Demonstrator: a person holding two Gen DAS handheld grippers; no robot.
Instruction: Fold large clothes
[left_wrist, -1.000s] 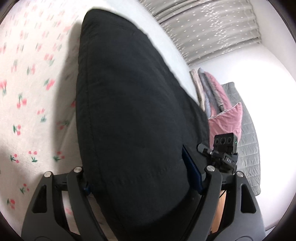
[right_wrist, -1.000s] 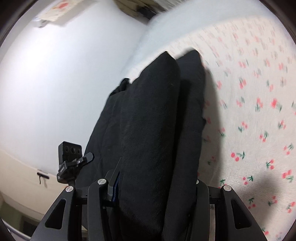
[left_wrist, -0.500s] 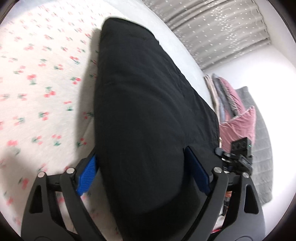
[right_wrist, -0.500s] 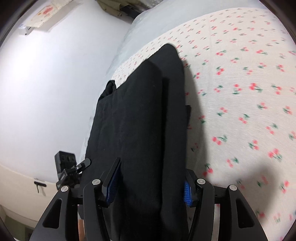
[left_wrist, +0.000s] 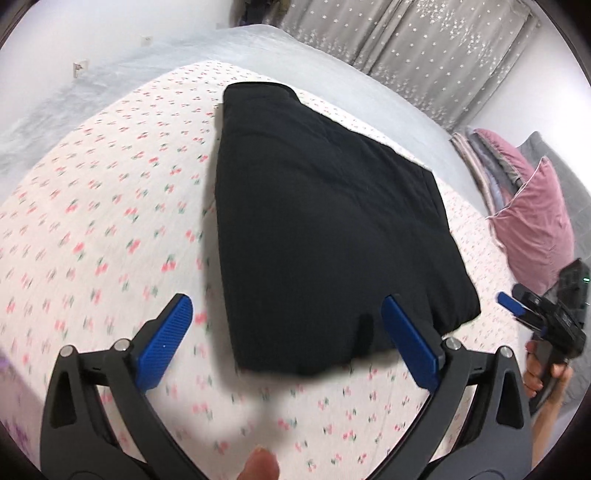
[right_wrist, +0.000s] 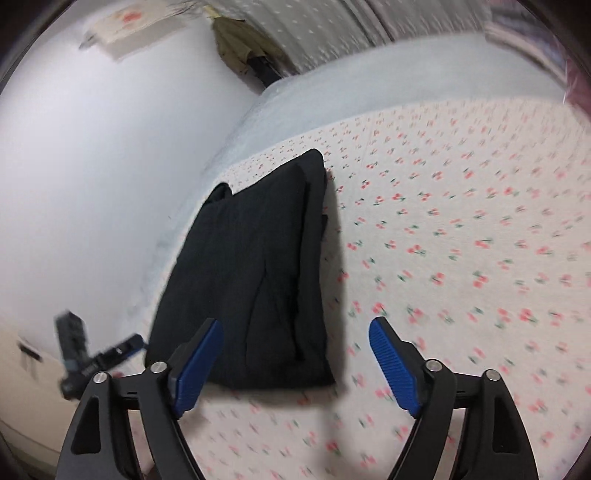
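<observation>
Black folded garment (left_wrist: 325, 229) lies flat on the cherry-print bed (left_wrist: 92, 229), free of both grippers.
Left gripper (left_wrist: 284, 332) hovers just short of its near edge, blue fingers (left_wrist: 166, 343) spread wide, empty; right gripper (right_wrist: 295, 354) likewise spread, the garment ahead of its left finger.

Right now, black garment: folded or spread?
Folded. The black garment lies as a compact stacked bundle on the cherry-print sheet; layered edges show in the right wrist view. Both grippers are open, clear of it.

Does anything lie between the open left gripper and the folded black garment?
Only cherry-print sheet separates left gripper from black garment, per the left wrist view.
</observation>
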